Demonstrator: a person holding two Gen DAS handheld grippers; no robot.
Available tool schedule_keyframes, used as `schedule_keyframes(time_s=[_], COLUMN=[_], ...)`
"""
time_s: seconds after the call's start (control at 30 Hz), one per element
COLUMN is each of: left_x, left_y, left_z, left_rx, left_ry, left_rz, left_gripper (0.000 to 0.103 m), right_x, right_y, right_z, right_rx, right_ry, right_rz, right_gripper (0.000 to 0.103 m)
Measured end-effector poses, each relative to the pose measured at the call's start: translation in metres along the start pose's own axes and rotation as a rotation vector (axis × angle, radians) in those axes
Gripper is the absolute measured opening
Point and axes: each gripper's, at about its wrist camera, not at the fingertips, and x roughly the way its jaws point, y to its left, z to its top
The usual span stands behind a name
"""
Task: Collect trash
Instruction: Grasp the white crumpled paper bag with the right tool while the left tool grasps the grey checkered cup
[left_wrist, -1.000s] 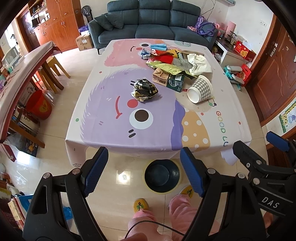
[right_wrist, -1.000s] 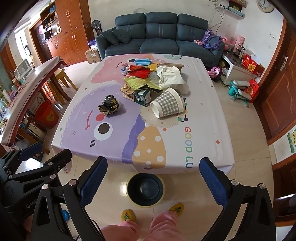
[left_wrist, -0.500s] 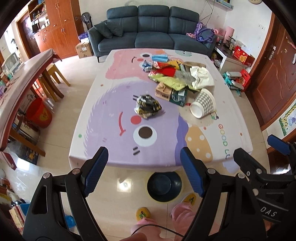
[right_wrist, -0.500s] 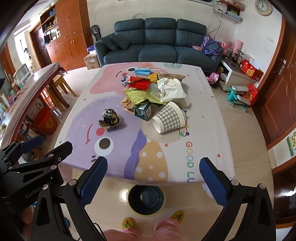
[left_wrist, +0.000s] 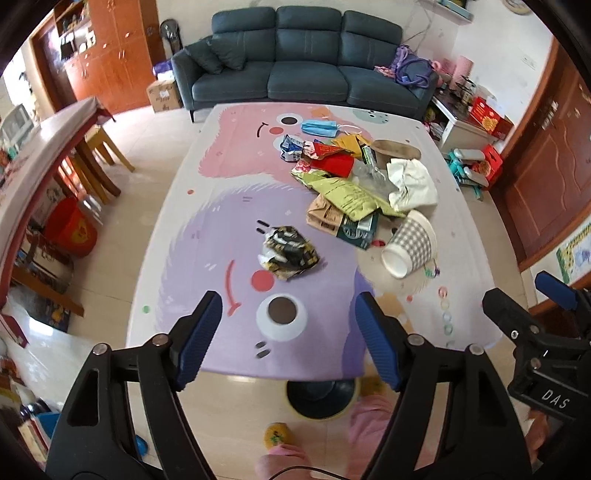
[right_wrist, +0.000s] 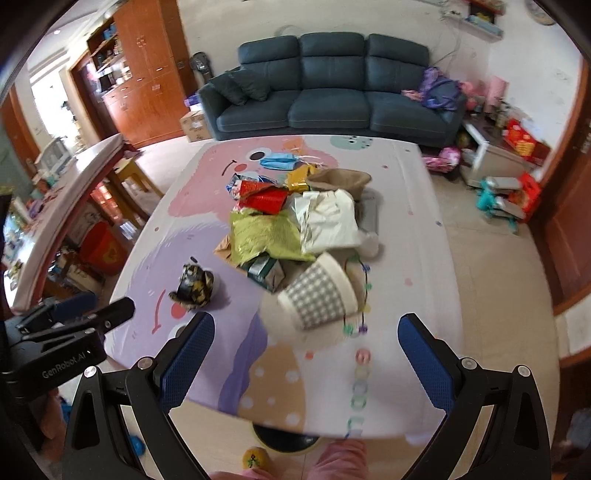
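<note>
A pile of trash lies on the cartoon tablecloth (left_wrist: 207, 236): a crumpled black-and-yellow wrapper (left_wrist: 288, 253) (right_wrist: 195, 286), a checked paper cup on its side (left_wrist: 410, 245) (right_wrist: 319, 293), a green wrapper (left_wrist: 347, 192) (right_wrist: 264, 232), a white bag (left_wrist: 412, 182) (right_wrist: 330, 219), a red packet (left_wrist: 334, 162) and a blue face mask (left_wrist: 319, 127). My left gripper (left_wrist: 288, 339) is open and empty over the table's near edge, short of the black wrapper. My right gripper (right_wrist: 304, 356) is open and empty, just short of the cup.
A dark round bin (left_wrist: 319, 397) (right_wrist: 284, 441) stands on the floor under the table's near edge, by the person's feet. A blue sofa (left_wrist: 295, 79) is beyond the table. A wooden table (left_wrist: 33, 162) and red bucket (left_wrist: 70, 227) stand left. Clutter and doors are right.
Both grippers have moved forward and up over the table's near edge, closer to the trash. The floor bin has slid mostly under the table edge in view. Both stay open.
</note>
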Motion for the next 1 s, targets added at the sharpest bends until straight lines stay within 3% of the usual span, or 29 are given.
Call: schedule_keyframes(time_s=[0.3, 0.53, 0.7, 0.77, 0.87, 1.0], left_x=[0.058, 0.098, 0.121, 0.127, 0.136, 0.155], left_y=[-0.038, -0.064, -0.083, -0.092, -0.107, -0.129], left_z=[0.039, 0.045, 0.044, 0.046, 0.051, 0.056], left_rx=[-0.183, -0.301, -0.293, -0.265, -0.203, -0.116], left_ry=[0.103, 0.155, 0.191, 0.199, 0.210, 0.255], left_rz=[0.055, 0.084, 0.064, 0.049, 0.027, -0.039], left_gripper=[0.066, 0.066, 0.066, 0.066, 0.066, 0.066], right_x=[0.099, 0.182, 0.225, 0.237, 0.247, 0.243], right_y=[-0.059, -0.081, -0.086, -0.087, -0.087, -0.099], right_z=[0.081, 0.120, 0.127, 0.124, 0.117, 0.112], right_rx=[-0.140, -0.154, -0.115, -0.100, -0.084, -0.063], right_ry=[0.117, 0.210, 0.289, 0.321, 0.359, 0.358], right_rz=[0.110, 0.163, 0.239, 0.291, 0.346, 0.400], right_gripper=[0.101, 0.094, 0.080, 0.062, 0.047, 0.040])
